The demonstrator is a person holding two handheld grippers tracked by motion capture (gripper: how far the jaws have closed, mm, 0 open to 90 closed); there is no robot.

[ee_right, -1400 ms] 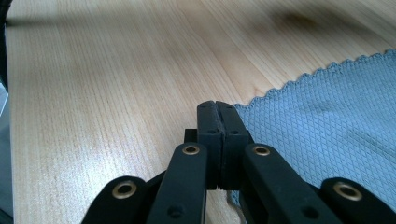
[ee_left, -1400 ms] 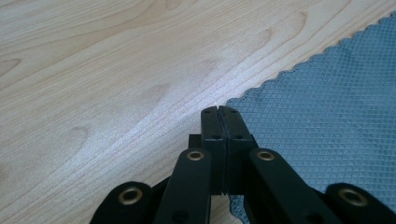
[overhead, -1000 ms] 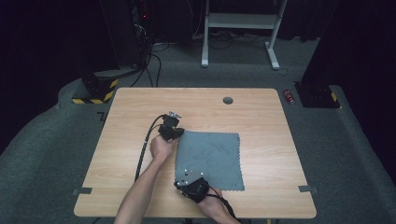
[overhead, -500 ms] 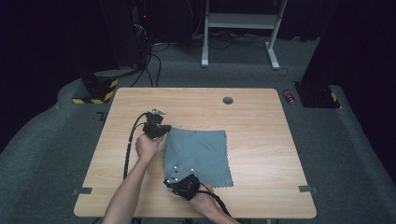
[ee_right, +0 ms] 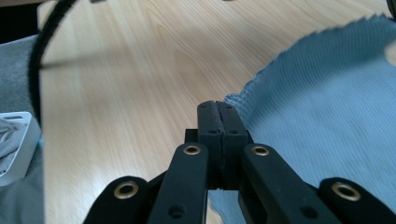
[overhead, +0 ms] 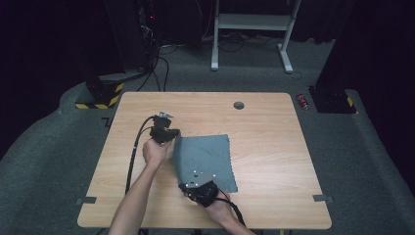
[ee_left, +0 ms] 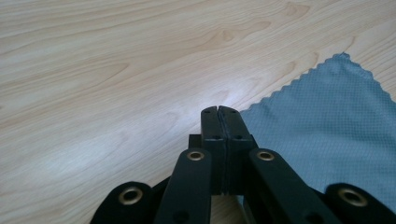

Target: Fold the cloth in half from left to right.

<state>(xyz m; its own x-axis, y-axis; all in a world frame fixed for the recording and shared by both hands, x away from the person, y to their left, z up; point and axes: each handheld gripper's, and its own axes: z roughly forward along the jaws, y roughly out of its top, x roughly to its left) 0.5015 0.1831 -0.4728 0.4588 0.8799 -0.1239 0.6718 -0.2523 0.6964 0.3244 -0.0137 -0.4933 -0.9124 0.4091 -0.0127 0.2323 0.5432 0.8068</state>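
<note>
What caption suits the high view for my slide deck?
Both grippers, left gripper and right gripper, pinch one edge of a grey cloth on the wooden table.

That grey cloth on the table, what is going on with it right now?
A person works a grey cloth on a wooden table with two hand-held grippers. The left gripper pinches the cloth's far left corner, and the right gripper pinches its near left corner. Both sets of jaws are shut, and that left edge looks lifted off the table.

- Left gripper (ee_left: 218,111): black jaws, brass-ringed screw holes, thick black cable (overhead: 133,152).
- Right gripper (ee_right: 218,106): same black build, white dots on top.
- Forearms bare.
</note>
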